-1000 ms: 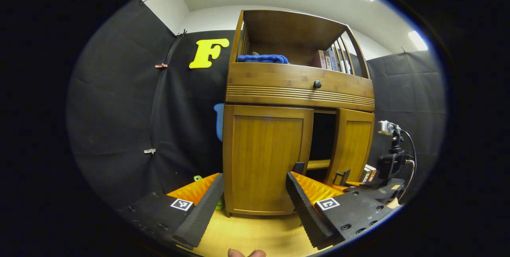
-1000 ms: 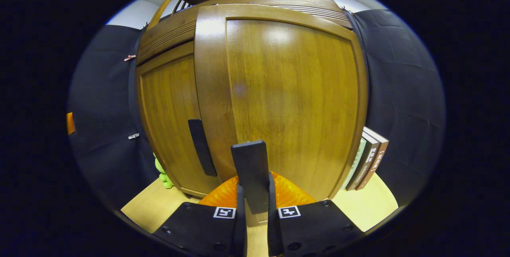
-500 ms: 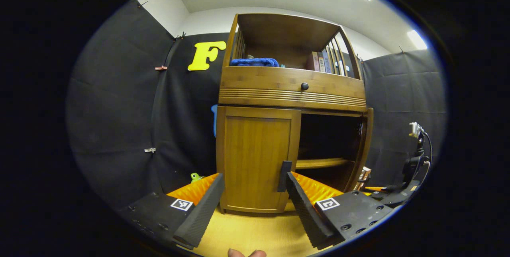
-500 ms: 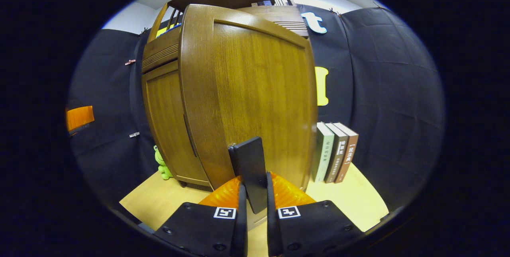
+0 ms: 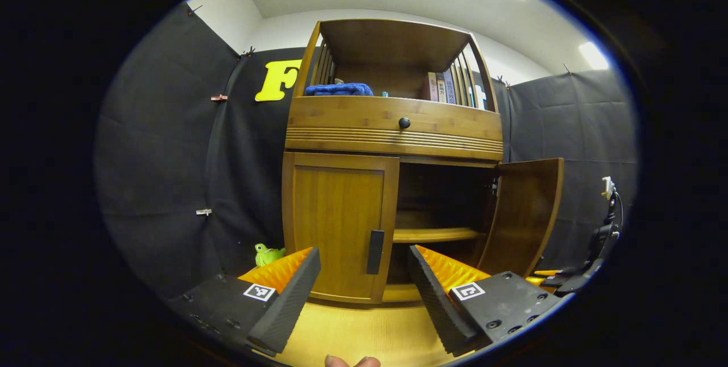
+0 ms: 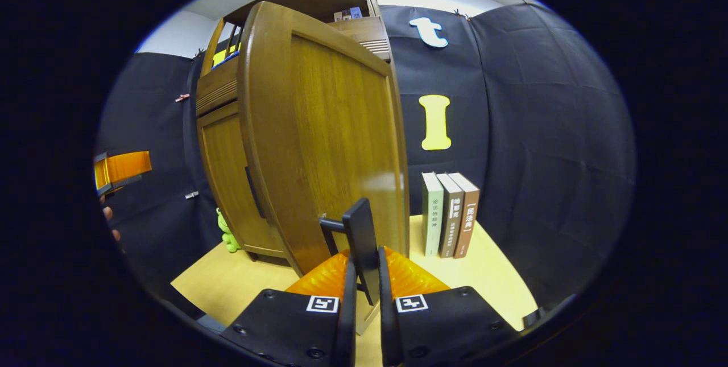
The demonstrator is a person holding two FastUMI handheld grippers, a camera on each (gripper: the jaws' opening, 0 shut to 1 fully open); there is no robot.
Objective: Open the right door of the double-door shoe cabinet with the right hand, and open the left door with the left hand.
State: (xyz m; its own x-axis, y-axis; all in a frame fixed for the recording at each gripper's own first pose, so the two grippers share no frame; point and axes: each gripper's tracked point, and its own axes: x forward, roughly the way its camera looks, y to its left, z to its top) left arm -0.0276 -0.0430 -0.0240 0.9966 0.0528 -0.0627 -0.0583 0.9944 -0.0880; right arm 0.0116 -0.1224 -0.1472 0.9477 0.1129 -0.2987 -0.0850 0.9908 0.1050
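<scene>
The left tongs (image 5: pixel 364 284) are hovering wide open and empty, the closed brown wooden left door's upright dark handle (image 5: pixel 376 251) lying just ahead between them, while the right tongs (image 6: pixel 364 304) are pinching the swung-open right door's handle (image 6: pixel 359 236).

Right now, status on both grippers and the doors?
Right gripper shut on right door handle, right door swung open. Left gripper open, facing closed left door. Nothing between.

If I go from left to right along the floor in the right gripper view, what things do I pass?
Small green toy frog → open wooden right door → its dark flat handle, pinched by the right gripper → three upright books.
</scene>
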